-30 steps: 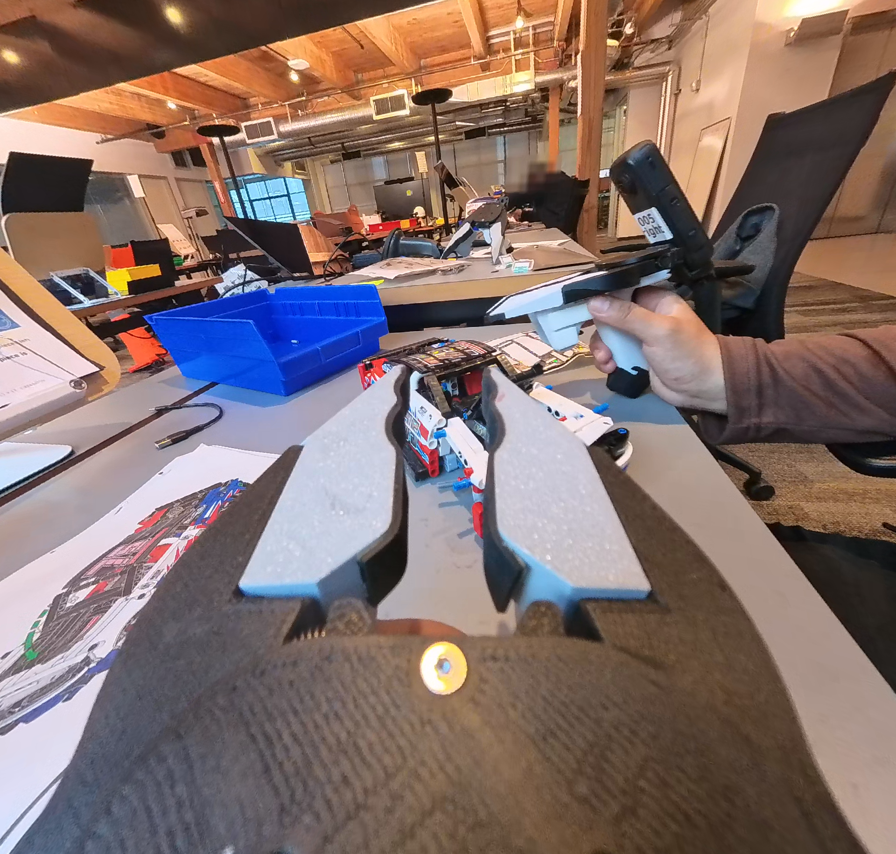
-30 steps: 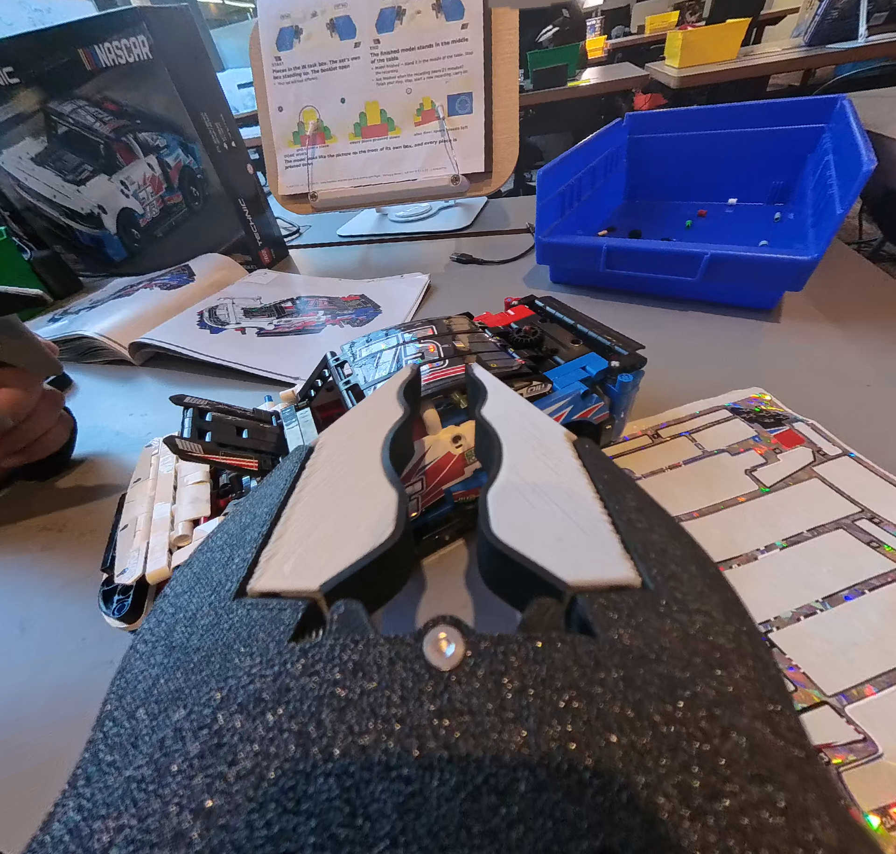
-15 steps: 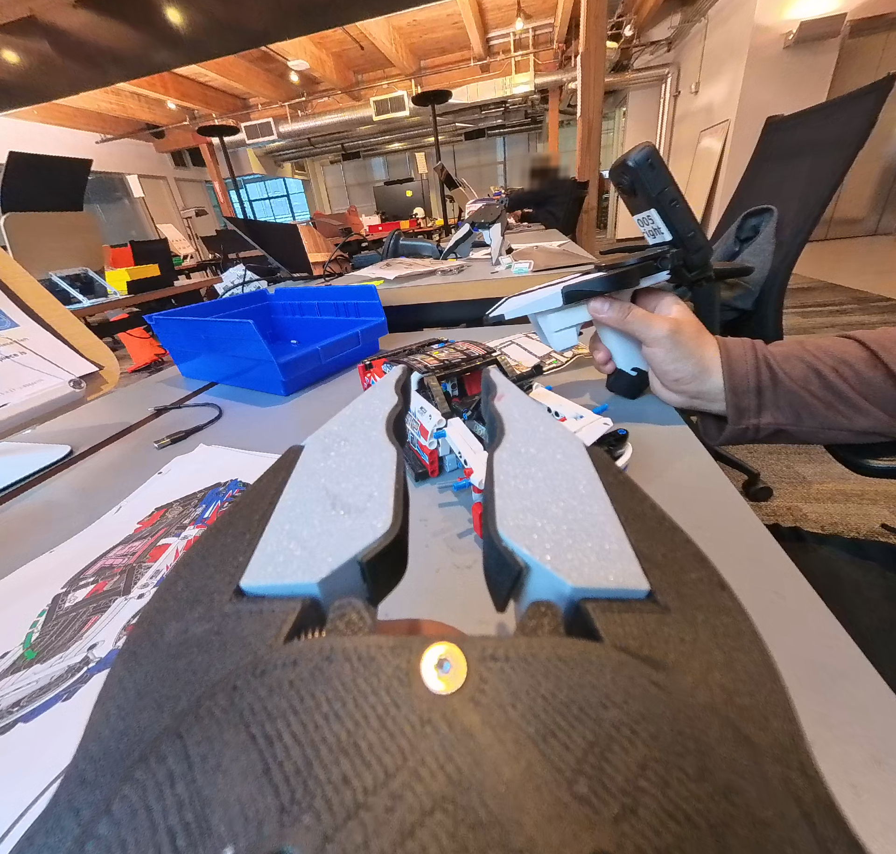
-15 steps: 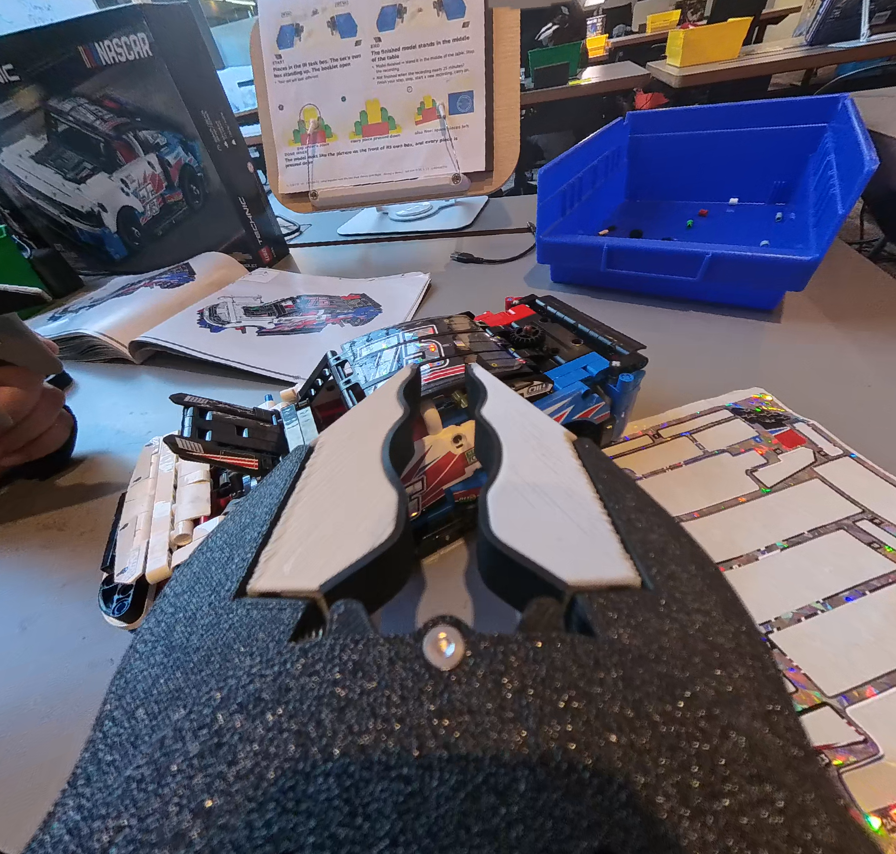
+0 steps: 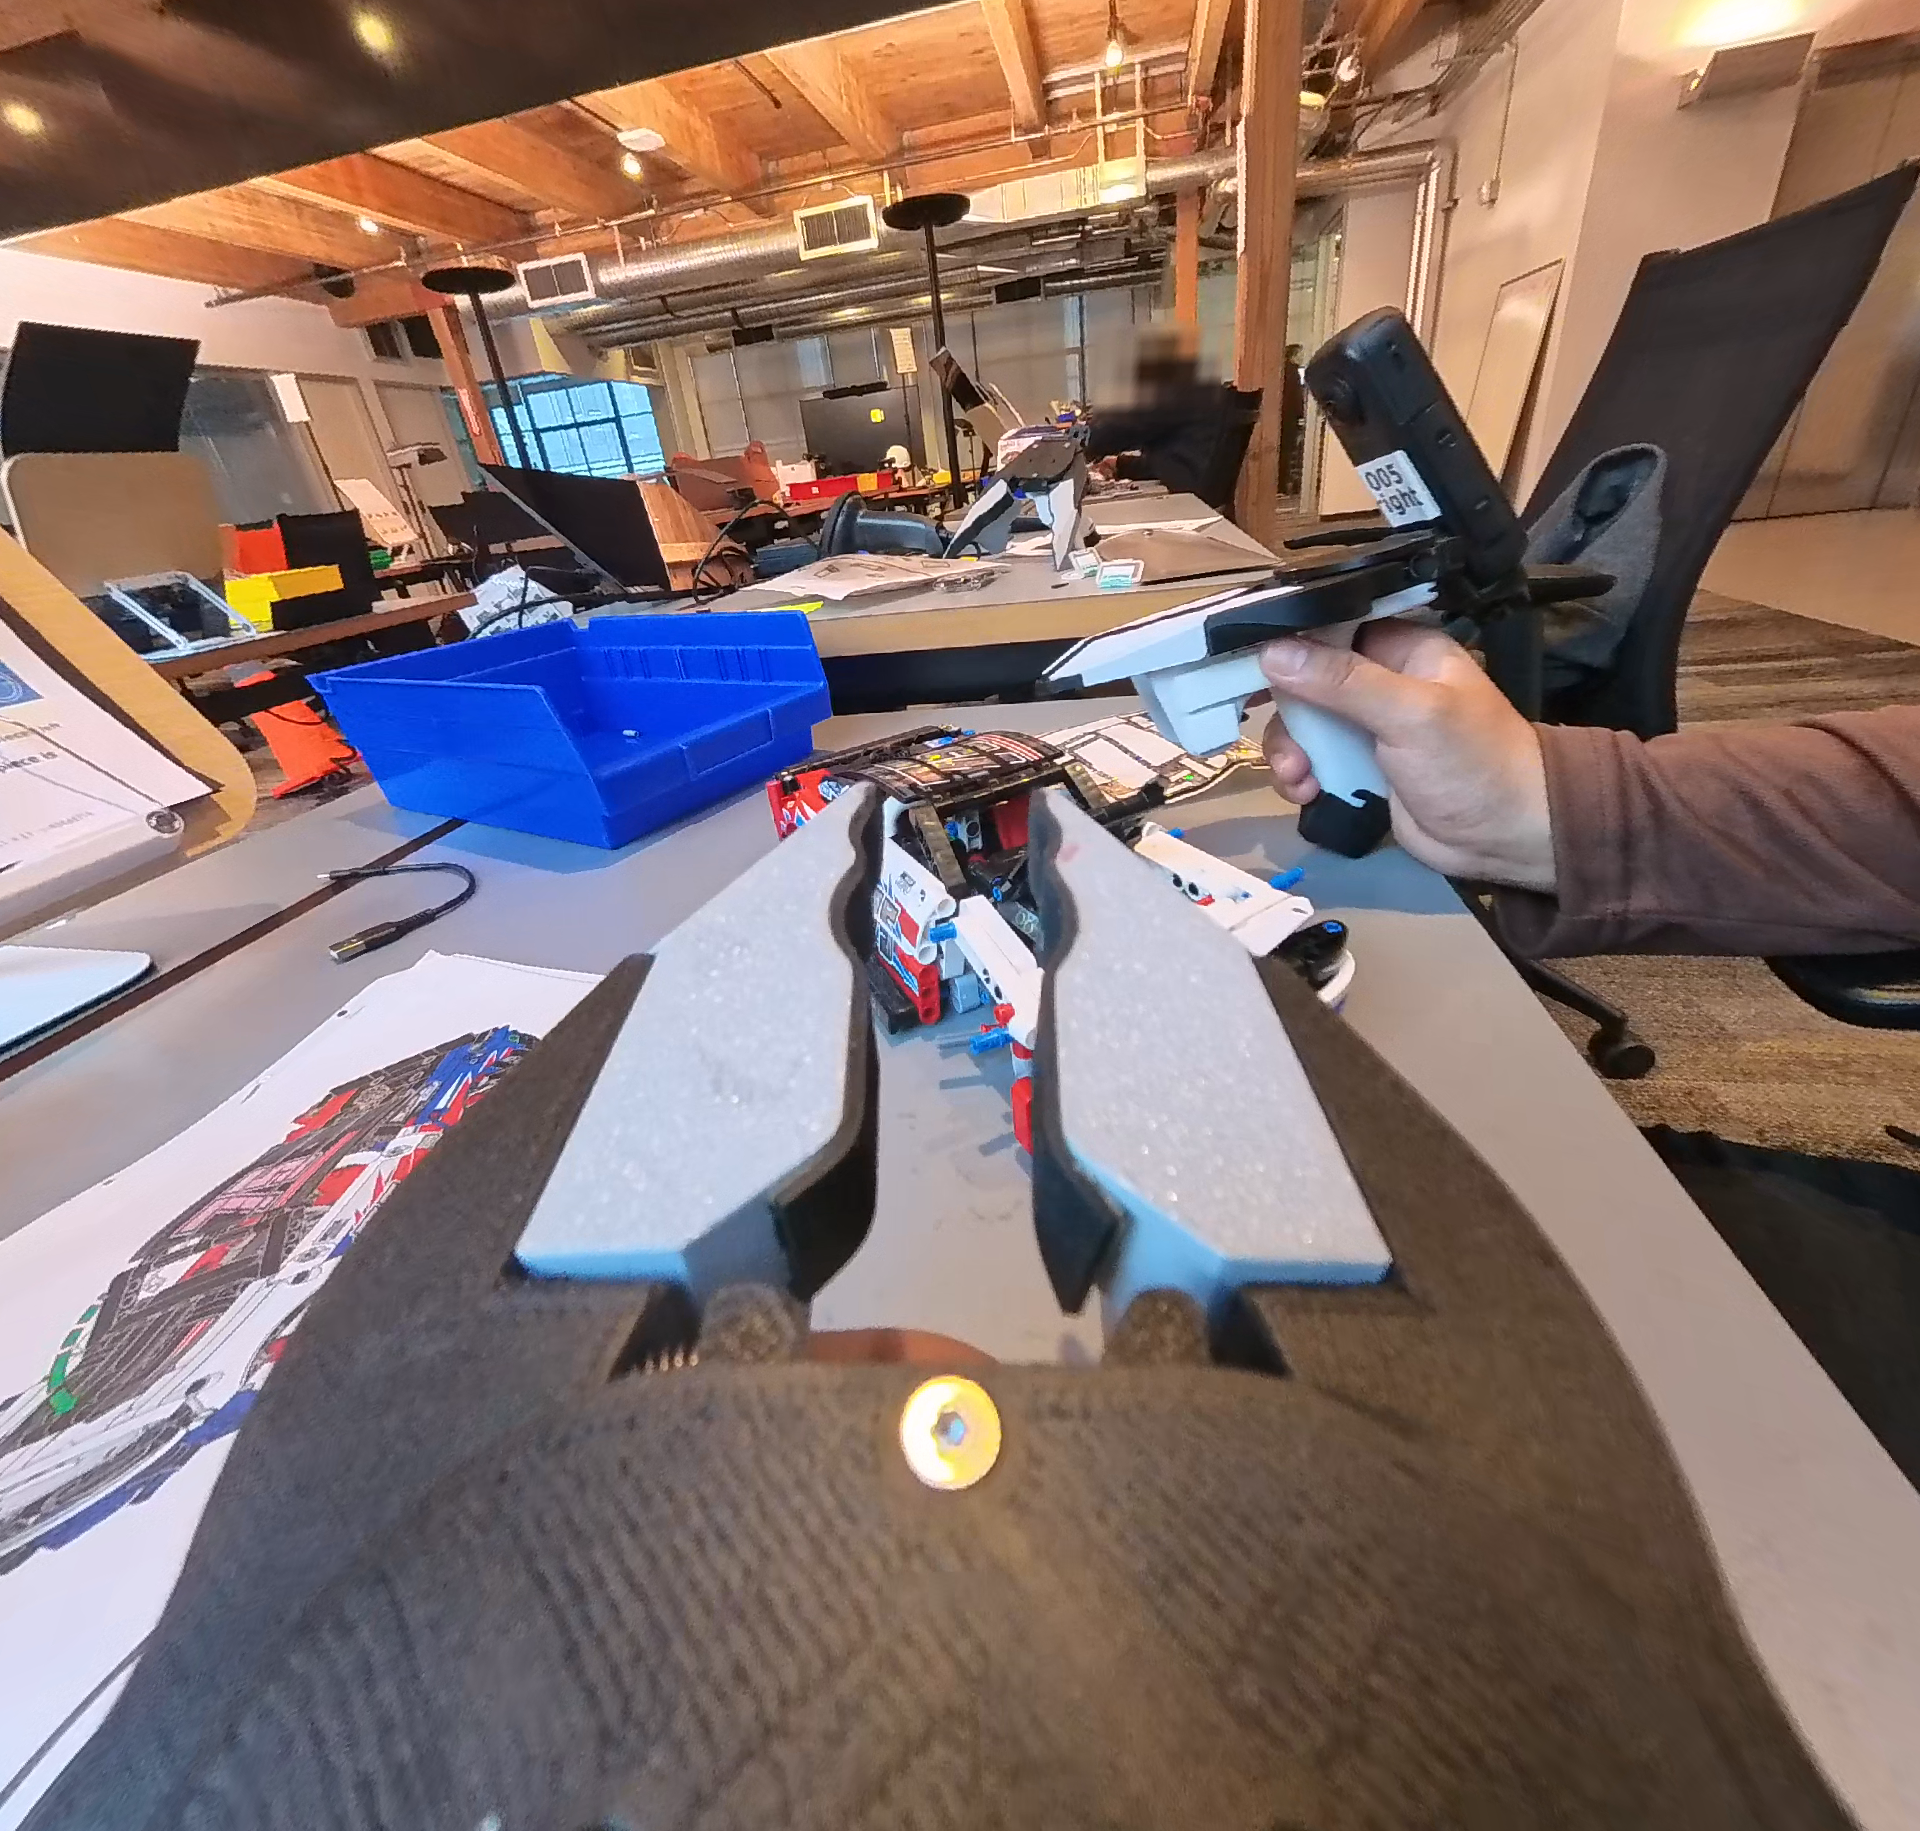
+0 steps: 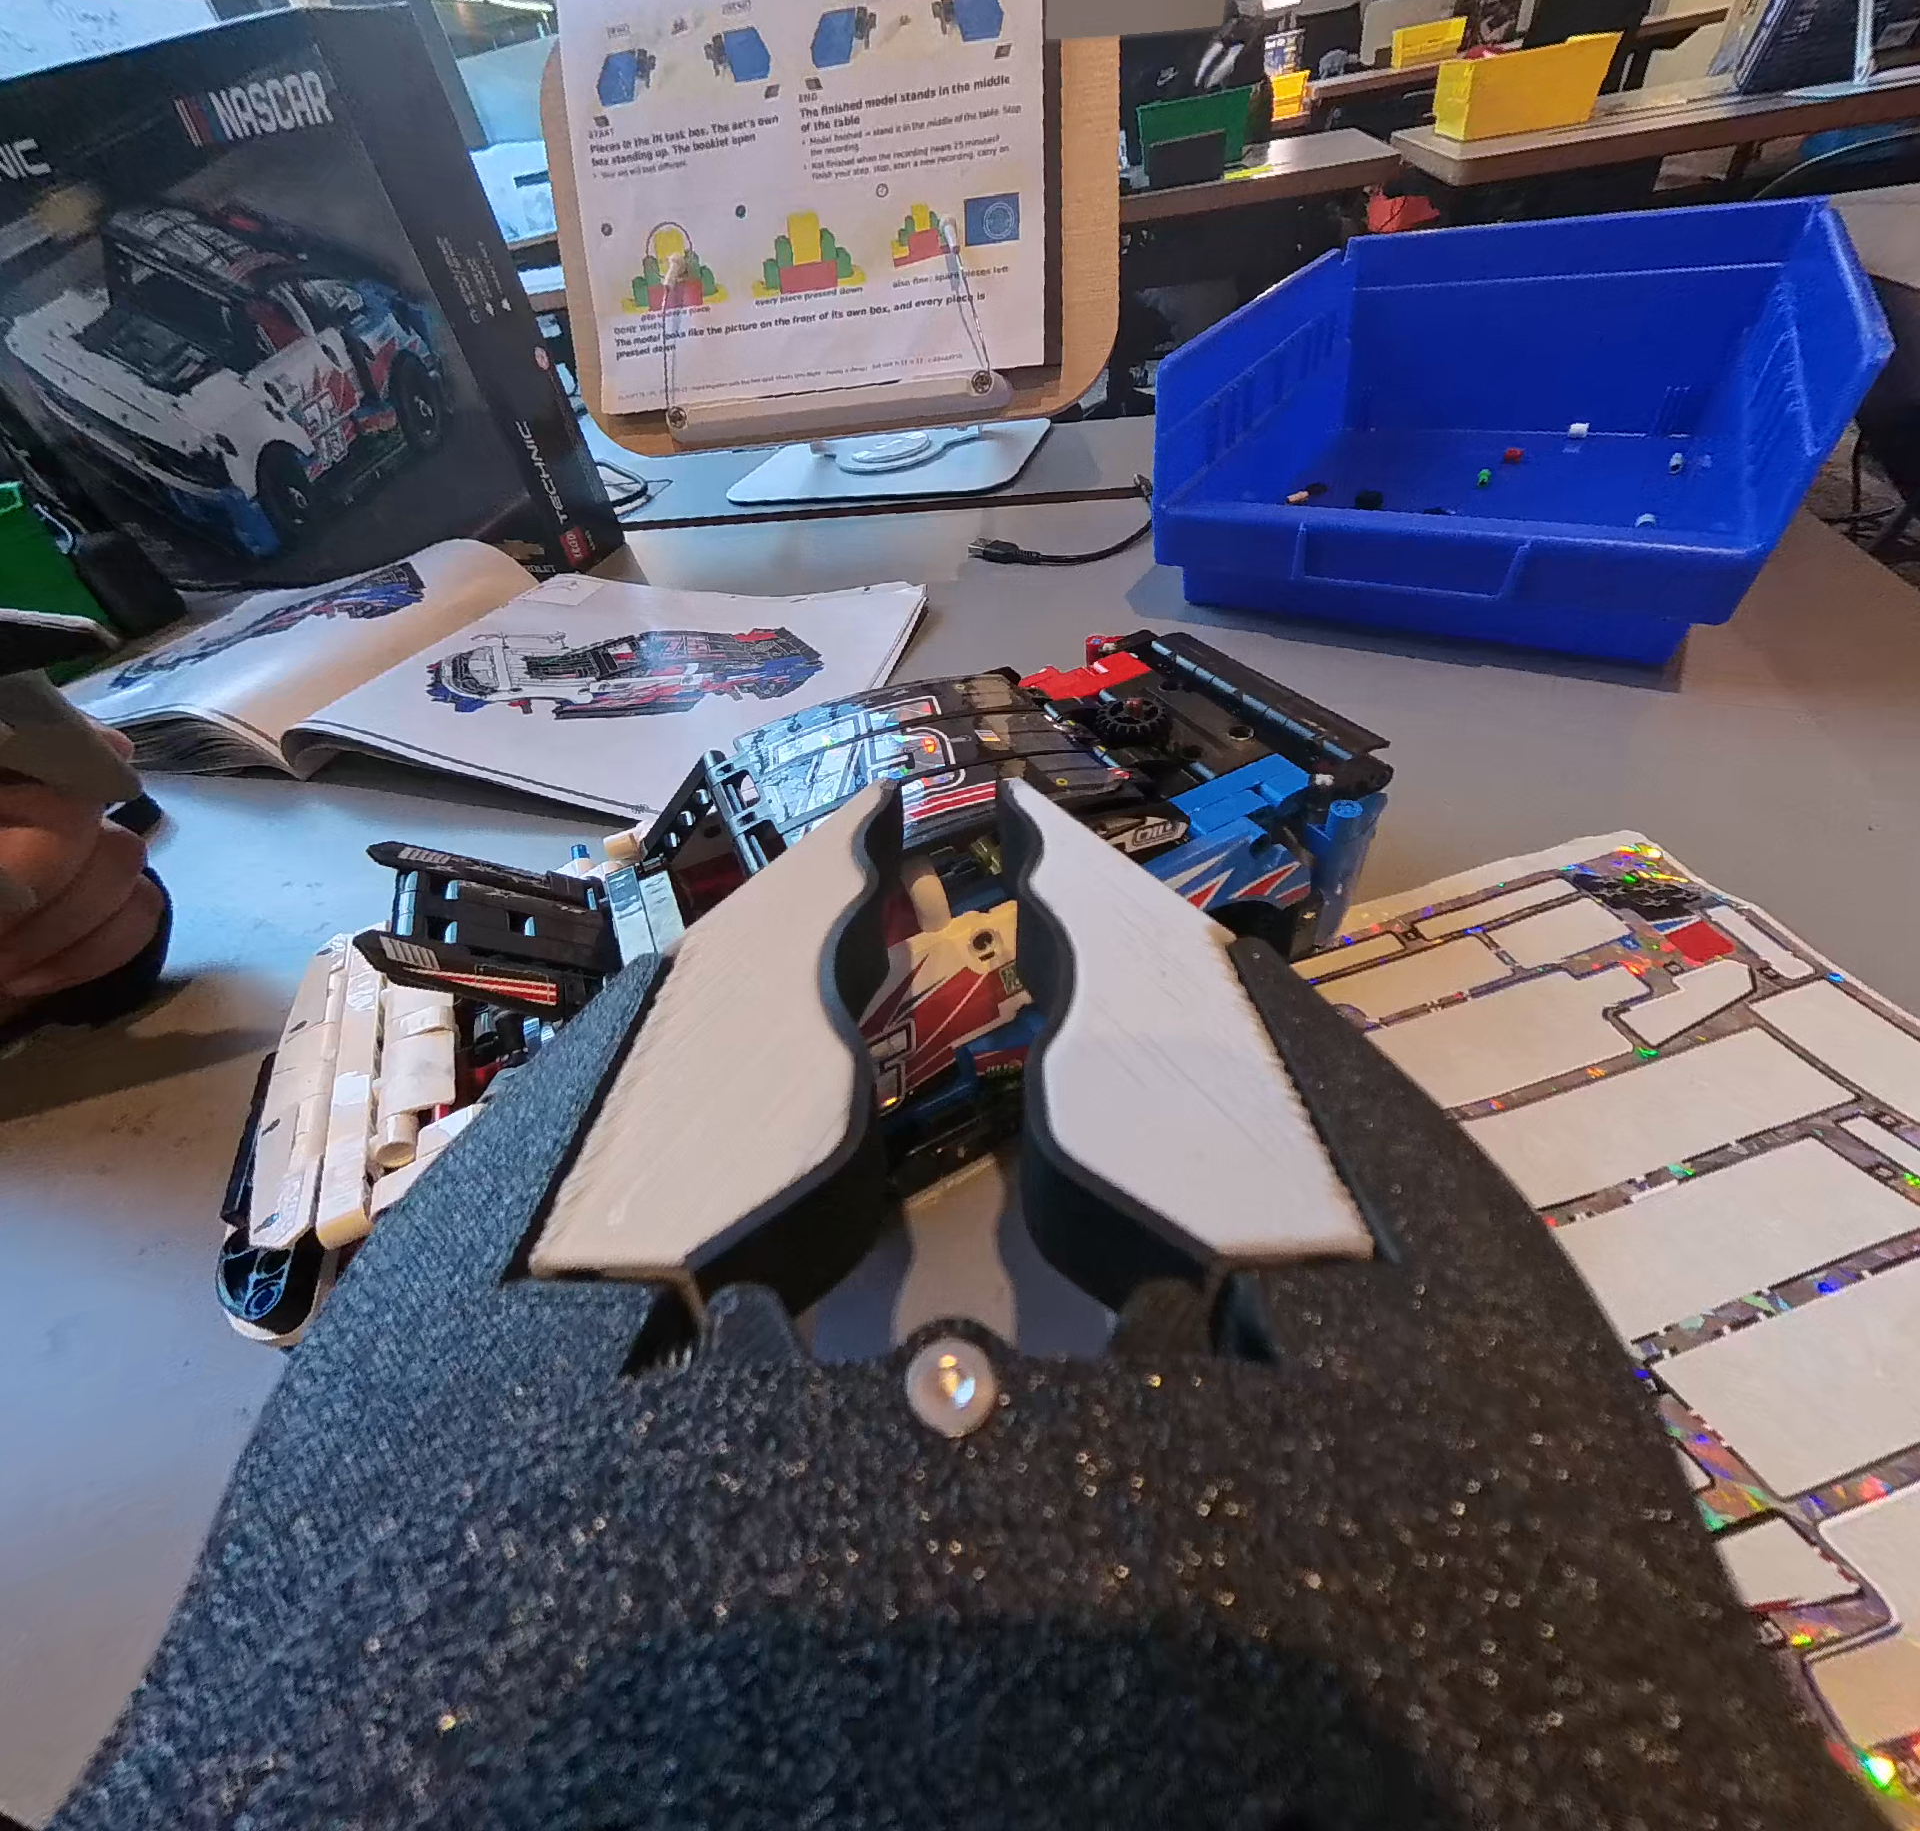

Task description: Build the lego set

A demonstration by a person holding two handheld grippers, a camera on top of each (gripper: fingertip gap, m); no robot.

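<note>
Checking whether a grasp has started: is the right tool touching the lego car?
Apart. The left wrist view shows the right tool held in the air above the lego car, background visible between them.

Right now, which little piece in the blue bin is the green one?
In the blue bin, the green piece lies mid-floor, just below and left of the red piece. The white piece sits farther back.

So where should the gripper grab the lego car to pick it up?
Probably the lego car is best gripped across its solid black-and-blue rear body, coming down from above. The jaws could close on its flat sides. The white front panels hang splayed and look loose, so avoid those.
</note>
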